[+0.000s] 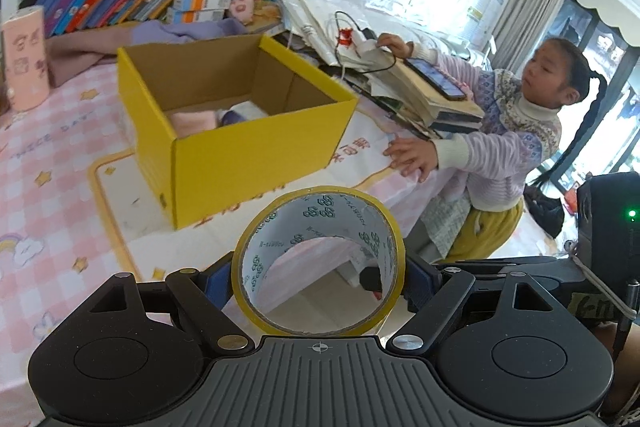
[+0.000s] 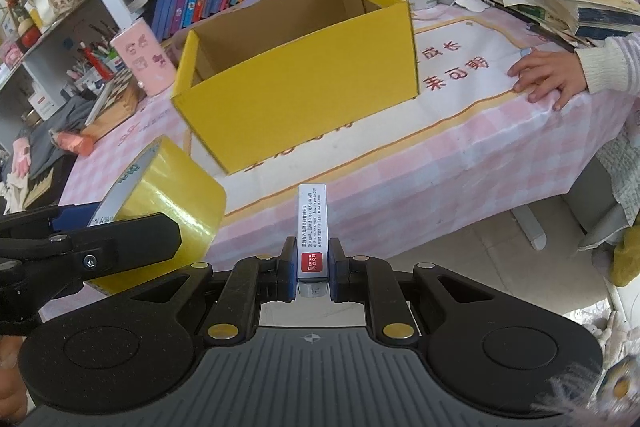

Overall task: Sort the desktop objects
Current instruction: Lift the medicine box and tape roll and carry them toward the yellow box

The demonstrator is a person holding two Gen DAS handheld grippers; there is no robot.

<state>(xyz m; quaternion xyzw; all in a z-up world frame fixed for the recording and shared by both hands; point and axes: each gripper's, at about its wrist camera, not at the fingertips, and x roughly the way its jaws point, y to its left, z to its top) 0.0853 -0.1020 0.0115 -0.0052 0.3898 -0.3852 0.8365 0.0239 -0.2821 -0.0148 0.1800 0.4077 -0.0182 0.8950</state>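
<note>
Left gripper [image 1: 318, 277] clamps tape roll [image 1: 318, 259], right gripper [image 2: 313, 275] clamps small staples box [image 2: 312, 223]; open yellow carton [image 2: 296, 67] lies beyond both, nearer the left.

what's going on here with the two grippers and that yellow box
A person is sorting desk items with two handheld grippers. The left gripper clamps a roll of yellow tape; the right gripper clamps a small white box. Both are held short of the open yellow box on the table. A child leans on the table's far side.
</note>
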